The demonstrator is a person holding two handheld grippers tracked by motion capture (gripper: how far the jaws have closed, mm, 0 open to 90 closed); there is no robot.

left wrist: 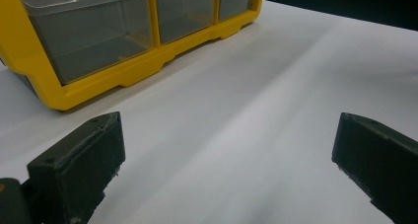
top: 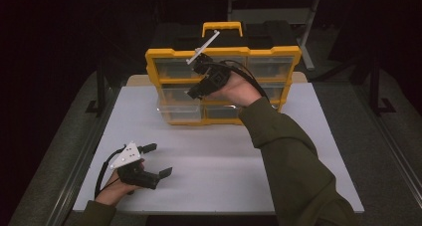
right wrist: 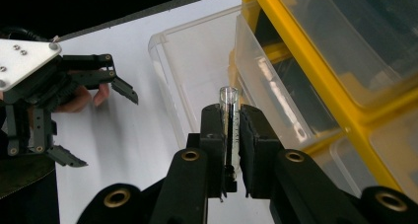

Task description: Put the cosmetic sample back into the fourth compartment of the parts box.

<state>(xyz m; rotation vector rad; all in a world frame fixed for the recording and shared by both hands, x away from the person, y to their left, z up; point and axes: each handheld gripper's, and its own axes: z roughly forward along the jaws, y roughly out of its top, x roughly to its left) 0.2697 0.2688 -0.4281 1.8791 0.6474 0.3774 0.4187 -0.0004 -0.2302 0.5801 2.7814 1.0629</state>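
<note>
While the right gripper (right wrist: 230, 135) clamps its fingers on an upright glass tube (right wrist: 228, 116), the pulled-out clear drawer (right wrist: 197, 71) lies just beyond; the left gripper (top: 152, 161) rests open.

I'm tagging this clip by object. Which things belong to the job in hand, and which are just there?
In the job:
- right tool, shut on a small clear glass tube
- pulled-out clear plastic drawer
- yellow plastic organiser box with clear drawers

Just there:
- left tool, open, resting
- white table
</note>
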